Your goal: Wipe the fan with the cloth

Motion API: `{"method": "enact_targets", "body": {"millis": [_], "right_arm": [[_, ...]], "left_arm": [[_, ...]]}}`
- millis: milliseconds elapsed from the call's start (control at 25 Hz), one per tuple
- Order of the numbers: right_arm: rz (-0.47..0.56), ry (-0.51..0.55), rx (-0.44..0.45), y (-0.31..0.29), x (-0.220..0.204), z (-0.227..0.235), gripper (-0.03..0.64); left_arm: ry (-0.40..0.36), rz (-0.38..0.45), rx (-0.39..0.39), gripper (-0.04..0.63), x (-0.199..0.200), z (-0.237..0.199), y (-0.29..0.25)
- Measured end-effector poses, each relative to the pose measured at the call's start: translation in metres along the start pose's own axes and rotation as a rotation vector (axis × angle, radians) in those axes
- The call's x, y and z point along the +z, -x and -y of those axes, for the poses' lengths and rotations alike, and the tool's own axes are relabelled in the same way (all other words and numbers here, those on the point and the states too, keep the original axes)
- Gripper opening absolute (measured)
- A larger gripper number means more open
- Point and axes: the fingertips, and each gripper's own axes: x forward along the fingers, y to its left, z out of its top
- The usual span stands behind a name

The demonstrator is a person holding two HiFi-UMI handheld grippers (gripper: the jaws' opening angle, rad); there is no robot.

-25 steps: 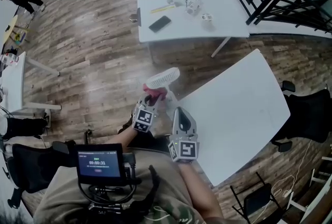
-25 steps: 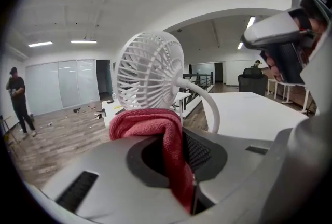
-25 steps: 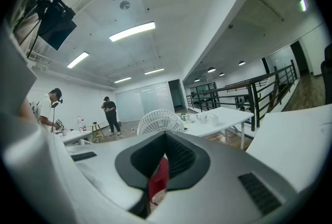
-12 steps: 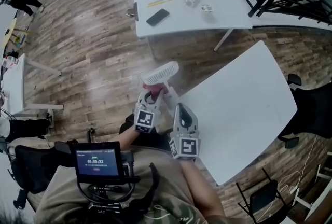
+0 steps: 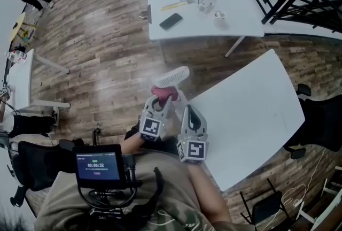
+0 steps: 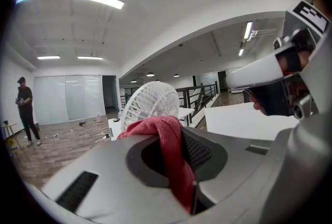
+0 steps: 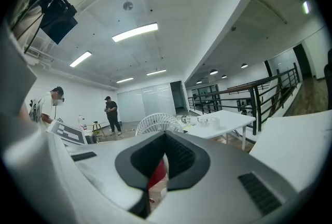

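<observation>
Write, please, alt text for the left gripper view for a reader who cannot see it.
The left gripper is shut on a red cloth, its bunched top in front of the round grille of a white fan. A white table lies behind at right, and a person stands far left.

The small white plastic fan [image 5: 170, 76], with a round slatted grille, is held in the air over the wooden floor [image 5: 101, 59], its stem gripped by the right claw [image 5: 187, 110]. The red woven cloth [image 5: 163, 93] is pinched in the left claw [image 5: 158, 101] and bunched just below the grille.
</observation>
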Motion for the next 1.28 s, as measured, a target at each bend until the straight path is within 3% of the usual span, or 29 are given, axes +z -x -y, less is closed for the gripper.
{"method": "enact_targets", "body": {"millis": [400,760,1000,1160,1280], "right_arm": [[0.006,-0.019,-0.013,0.007,0.033,0.002,0.005],[0.016,-0.03,-0.061,0.016,0.035,0.011,0.005],[0.016,-0.023,-0.061,0.019,0.034,0.01,0.005],[-0.008,-0.016,-0.044,0.015,0.023,0.005,0.005],[-0.01,-0.004,-0.029,0.011,0.019,0.0,0.005]], "left_arm": [[-0.05,0.013,-0.059,0.071,0.049,0.013,0.004],[-0.029,0.057,-0.112,0.071,0.075,0.027,-0.015],[0.005,-0.001,-0.084,0.071,0.034,0.019,0.018],[-0.053,-0.043,-0.06,0.071,0.001,0.002,0.019],[-0.015,-0.106,-0.04,0.071,-0.032,-0.005,0.013]]}}
